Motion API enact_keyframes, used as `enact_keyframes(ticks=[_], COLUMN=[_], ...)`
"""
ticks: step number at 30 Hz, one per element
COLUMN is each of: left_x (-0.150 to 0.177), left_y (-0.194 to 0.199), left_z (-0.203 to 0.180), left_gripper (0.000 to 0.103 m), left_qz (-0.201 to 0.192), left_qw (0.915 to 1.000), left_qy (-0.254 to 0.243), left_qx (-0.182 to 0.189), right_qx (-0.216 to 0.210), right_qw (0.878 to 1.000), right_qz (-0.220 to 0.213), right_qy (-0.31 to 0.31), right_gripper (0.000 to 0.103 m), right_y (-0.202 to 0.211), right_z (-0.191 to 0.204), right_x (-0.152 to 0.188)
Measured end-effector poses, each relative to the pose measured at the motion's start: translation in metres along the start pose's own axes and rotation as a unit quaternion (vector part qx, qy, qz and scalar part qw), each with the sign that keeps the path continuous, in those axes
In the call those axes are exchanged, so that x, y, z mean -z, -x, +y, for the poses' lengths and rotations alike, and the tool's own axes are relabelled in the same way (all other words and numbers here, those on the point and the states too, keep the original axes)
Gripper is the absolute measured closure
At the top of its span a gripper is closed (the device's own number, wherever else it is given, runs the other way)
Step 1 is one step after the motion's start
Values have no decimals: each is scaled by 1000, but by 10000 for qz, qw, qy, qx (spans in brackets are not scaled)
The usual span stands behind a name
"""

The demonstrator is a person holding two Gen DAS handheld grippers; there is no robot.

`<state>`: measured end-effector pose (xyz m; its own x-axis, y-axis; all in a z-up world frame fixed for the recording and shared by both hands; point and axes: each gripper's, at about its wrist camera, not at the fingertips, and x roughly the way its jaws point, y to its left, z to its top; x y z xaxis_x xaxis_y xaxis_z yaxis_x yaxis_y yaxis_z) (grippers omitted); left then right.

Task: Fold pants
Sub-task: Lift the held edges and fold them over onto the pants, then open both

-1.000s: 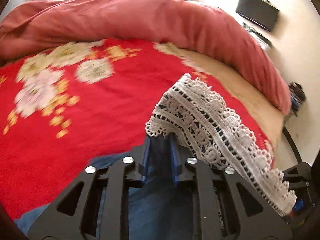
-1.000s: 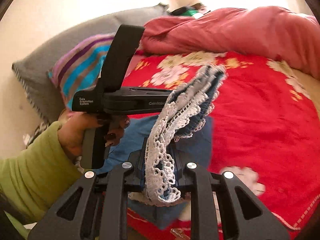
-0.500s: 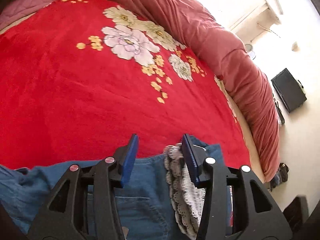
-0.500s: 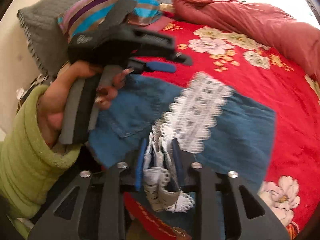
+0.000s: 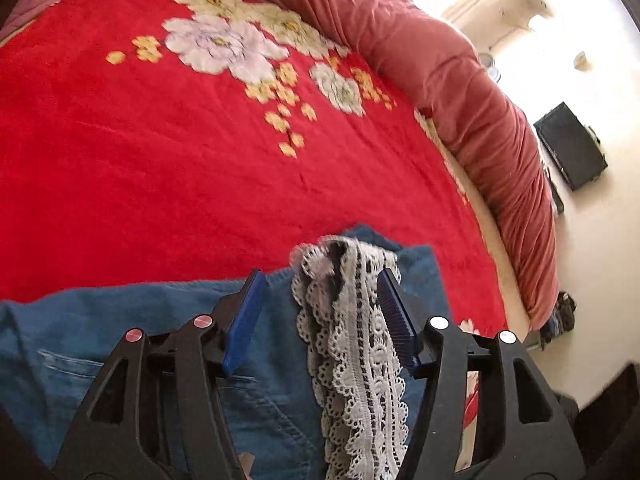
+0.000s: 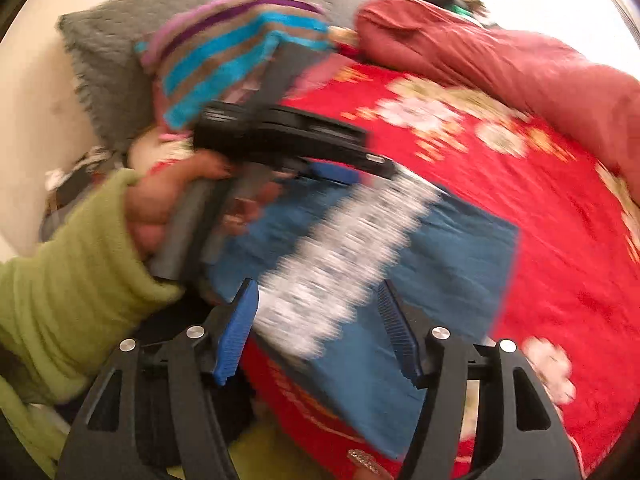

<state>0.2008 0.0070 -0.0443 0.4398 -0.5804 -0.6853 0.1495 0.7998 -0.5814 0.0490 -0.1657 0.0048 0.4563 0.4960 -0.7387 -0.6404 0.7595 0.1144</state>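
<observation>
Blue denim pants [image 5: 120, 332] with a white lace hem [image 5: 356, 344] lie folded on the red flowered bedspread [image 5: 180, 152]. My left gripper [image 5: 320, 284] is open just above them, with the lace strip lying between its blue pads [image 5: 244, 320]. In the right wrist view the folded pants [image 6: 452, 264] and the blurred lace [image 6: 344, 256] lie flat on the bed. My right gripper [image 6: 316, 292] is open over the lace and holds nothing. The left gripper also shows in the right wrist view [image 6: 344, 172], held by a hand in a green sleeve [image 6: 72, 264].
A rolled dusty-red duvet [image 5: 472, 92] runs along the bed's far edge. A striped pillow [image 6: 240, 44] and a grey pillow [image 6: 112, 52] lie at the head. A black case [image 5: 572, 148] stands on the floor beyond the bed.
Both grippers lowered the lace-hemmed leg end onto the pants and opened. The left let go first, the right in the last half second. The lace now lies flat.
</observation>
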Motion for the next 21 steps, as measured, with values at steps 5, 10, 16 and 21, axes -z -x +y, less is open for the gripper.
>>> enact_keyframes(ticks=[5, 10, 16, 21], left_x=[3, 7, 8, 10], left_y=[-15, -6, -11, -6], left_z=[-14, -34, -25, -31], left_gripper=[49, 91, 89, 73], left_qz=[26, -133, -19, -170], left_qw=[9978, 9925, 9865, 9807], left_qy=[-375, -947, -1084, -1263], left_qx=[-540, -766, -1228, -1480], right_qx=[292, 328, 312, 449], right_qw=[9985, 9974, 9974, 9970], right_qz=[285, 470, 573, 608], right_qy=[-376, -444, -306, -181], right_gripper=[42, 42, 42, 39], right_y=[-8, -18, -33, -41], right_z=[-34, -39, -29, -24], right_x=[21, 34, 33, 38])
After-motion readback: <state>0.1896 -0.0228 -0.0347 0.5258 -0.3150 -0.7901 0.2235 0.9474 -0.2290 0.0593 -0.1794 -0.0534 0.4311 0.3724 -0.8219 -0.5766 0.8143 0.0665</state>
